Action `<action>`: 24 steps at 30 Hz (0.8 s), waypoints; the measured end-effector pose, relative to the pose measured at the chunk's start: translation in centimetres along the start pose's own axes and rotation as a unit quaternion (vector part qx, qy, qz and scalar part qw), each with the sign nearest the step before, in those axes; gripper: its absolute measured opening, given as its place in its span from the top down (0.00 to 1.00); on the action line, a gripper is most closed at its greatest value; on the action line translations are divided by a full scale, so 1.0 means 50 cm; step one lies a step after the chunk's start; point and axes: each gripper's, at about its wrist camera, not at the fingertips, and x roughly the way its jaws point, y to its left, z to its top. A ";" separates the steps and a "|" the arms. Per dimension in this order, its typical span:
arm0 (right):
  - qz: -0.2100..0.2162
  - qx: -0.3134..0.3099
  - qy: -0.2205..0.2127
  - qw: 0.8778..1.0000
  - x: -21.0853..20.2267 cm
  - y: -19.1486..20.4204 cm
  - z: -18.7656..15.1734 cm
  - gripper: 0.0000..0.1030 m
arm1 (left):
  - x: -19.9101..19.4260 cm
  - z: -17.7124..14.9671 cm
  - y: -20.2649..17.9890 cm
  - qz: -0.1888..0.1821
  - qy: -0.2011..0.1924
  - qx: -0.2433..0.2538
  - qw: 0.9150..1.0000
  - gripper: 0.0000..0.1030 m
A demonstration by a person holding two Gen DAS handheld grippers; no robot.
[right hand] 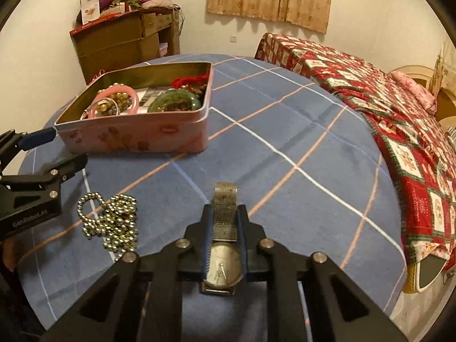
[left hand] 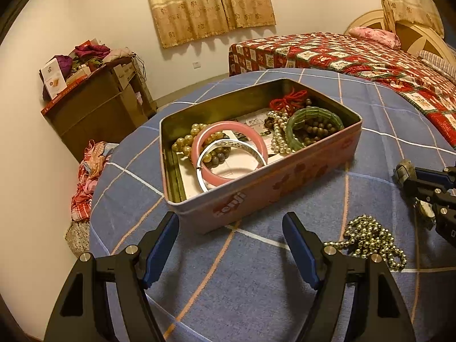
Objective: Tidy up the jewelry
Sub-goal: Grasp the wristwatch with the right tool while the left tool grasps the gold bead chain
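The right gripper [right hand: 225, 216] clamps a mesh-band wristwatch [right hand: 223, 265] near the pink jewelry tin [right hand: 134, 139]; the left gripper [left hand: 230, 228] gapes wide before the tin, holding nothing.

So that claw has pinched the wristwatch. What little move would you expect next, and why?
Probably a short lift, then a swing toward the pink tin. The right gripper is closed on the wristwatch by its mesh band, low over the blue checked cloth. The tin already holds bangles and beads, and only the gold bead necklace lies loose.
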 end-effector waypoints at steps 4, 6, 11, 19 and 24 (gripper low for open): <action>-0.010 0.001 -0.003 1.000 -0.001 -0.016 -0.001 0.83 | -0.012 0.002 -0.016 -0.010 -0.003 0.002 1.000 0.27; -0.016 0.001 -0.004 1.000 -0.001 -0.027 -0.002 0.83 | -0.023 0.004 -0.029 -0.015 -0.008 0.003 1.000 0.27; -0.028 0.000 -0.010 1.000 -0.007 -0.045 -0.015 0.83 | -0.037 0.011 -0.065 -0.031 -0.010 0.012 0.999 0.27; -0.023 0.002 -0.020 1.000 -0.012 -0.052 -0.024 0.83 | -0.041 0.011 -0.129 -0.039 0.001 0.044 0.998 0.27; -0.018 0.003 -0.024 1.000 -0.014 -0.056 -0.028 0.83 | -0.035 0.003 -0.143 -0.050 0.011 0.051 0.997 0.27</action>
